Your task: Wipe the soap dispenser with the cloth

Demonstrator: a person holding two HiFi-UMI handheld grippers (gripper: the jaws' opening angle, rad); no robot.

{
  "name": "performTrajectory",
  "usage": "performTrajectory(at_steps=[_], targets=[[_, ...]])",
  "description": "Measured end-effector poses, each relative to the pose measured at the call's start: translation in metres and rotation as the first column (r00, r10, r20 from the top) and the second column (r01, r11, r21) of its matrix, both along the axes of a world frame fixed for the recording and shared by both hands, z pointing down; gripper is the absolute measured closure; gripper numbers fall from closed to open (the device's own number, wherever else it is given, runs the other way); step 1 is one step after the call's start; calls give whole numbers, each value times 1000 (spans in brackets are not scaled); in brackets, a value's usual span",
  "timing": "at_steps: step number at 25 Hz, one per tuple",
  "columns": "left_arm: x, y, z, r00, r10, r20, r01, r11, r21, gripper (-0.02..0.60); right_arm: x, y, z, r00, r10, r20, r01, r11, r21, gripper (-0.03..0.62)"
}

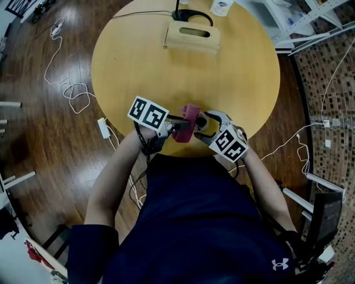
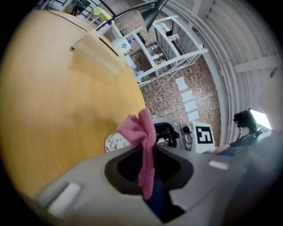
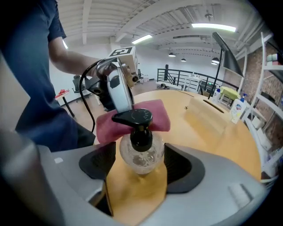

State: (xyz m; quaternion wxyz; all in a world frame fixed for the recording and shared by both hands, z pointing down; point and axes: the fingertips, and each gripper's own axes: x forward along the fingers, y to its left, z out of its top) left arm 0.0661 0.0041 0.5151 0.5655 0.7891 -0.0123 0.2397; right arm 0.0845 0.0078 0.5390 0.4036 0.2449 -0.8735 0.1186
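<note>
My left gripper point(image 1: 178, 125) is shut on a pink cloth point(image 1: 187, 121), whose bunched end sticks out past the jaws point(image 2: 142, 131). The cloth lies against the far side of a clear round soap dispenser point(image 3: 141, 152) with a black pump head. My right gripper point(image 3: 141, 162) has the dispenser's body between its black pads, both pads against the glass. In the head view both grippers meet at the near edge of the round wooden table point(image 1: 138, 66), the right gripper point(image 1: 203, 127) beside the cloth. The left gripper view shows the dispenser point(image 2: 116, 142) just behind the cloth.
A wooden tissue box point(image 1: 192, 36) stands at the table's far side, with a black lamp base point(image 1: 191, 15) and a white bottle point(image 1: 222, 6) behind it. White cables point(image 1: 66, 89) lie on the wooden floor. Metal shelving point(image 1: 310, 22) stands at the back right.
</note>
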Motion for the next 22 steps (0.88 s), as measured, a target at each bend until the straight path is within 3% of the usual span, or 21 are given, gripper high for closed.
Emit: performTrajectory(at_steps=[1,6,8,10,13,15,17,19,22], targets=[[-1,7,0,1000,29,2,-29,1000,2,520,-1,-1,1,1000,-18,-20,18,1000,17,271],[-4,34,-4,991,135,5,-135,991,10,520,-4,1,4,967,-249,-58,250,968,13,273],[-1,38,-6,991,135,-6,-135,991,14,520,-2,1,3,953,-293,-73,295,955,9,269],[3,25,-8,998,55,-18,-54,998,26,520,3,-3,0,971,-232,-55,233,972,13,212],[7,-6,-6,996,-90,-17,91,995,45,520,10,-2,-1,998,-18,57,20,999,-28,204],[8,-17,-4,992,-122,-14,123,991,52,520,10,6,4,1000,12,26,-11,999,-31,204],[8,-19,-4,993,-120,-16,121,992,48,520,9,10,8,998,-26,-49,26,1000,7,204],[7,-14,-5,996,-94,-12,94,995,41,520,12,4,9,997,-27,-67,28,999,24,276],[3,11,-5,1000,17,9,-17,999,36,520,15,0,9,995,-82,-63,82,997,-4,296]])
